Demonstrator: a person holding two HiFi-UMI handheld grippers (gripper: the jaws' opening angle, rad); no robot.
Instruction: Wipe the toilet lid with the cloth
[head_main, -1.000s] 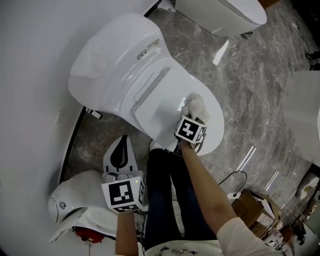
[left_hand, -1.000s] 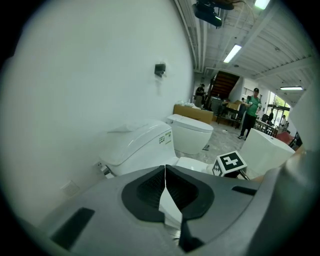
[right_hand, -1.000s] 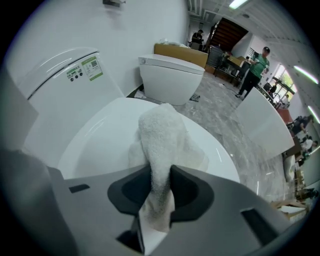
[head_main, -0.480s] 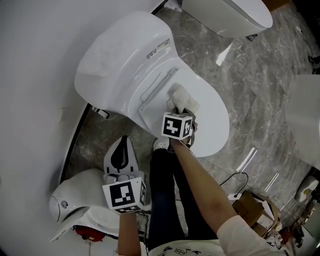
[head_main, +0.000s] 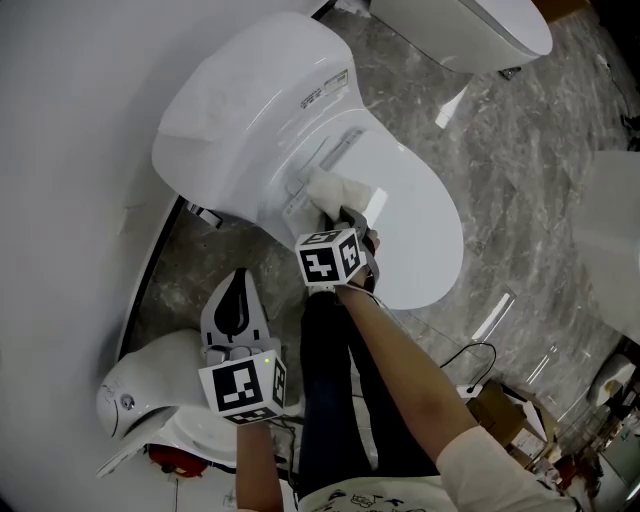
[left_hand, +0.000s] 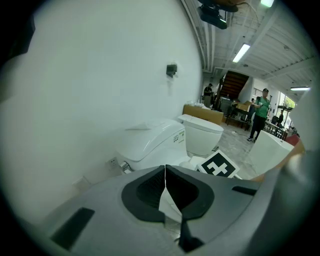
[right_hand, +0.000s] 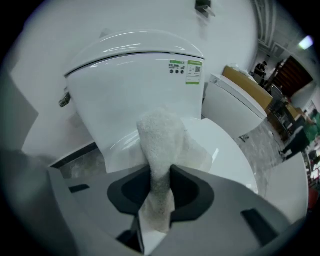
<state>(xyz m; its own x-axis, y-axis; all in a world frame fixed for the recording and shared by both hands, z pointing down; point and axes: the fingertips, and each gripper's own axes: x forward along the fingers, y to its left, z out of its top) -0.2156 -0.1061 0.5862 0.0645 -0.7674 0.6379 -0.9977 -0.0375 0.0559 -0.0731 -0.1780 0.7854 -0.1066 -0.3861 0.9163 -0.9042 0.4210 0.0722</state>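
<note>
A white toilet with its lid (head_main: 410, 215) down fills the upper middle of the head view. My right gripper (head_main: 347, 215) is shut on a white terry cloth (head_main: 335, 190) and presses it on the rear left part of the lid, next to the hinge. In the right gripper view the cloth (right_hand: 159, 145) runs up from between the jaws onto the lid (right_hand: 222, 150), with the tank (right_hand: 135, 75) behind. My left gripper (head_main: 232, 315) hangs low at the lower left, away from the toilet, jaws shut with nothing in them.
A second white toilet (head_main: 460, 30) stands at the top, another white fixture (head_main: 140, 410) at the lower left beside the left gripper. Grey marble floor (head_main: 520, 180) lies to the right. A cable and cardboard boxes (head_main: 500, 410) are at the lower right. The person's dark-trousered legs (head_main: 335, 390) stand by the bowl.
My right gripper has slid the cloth across the lid from its front right part toward the hinge at the rear left. The left gripper has stayed put.
</note>
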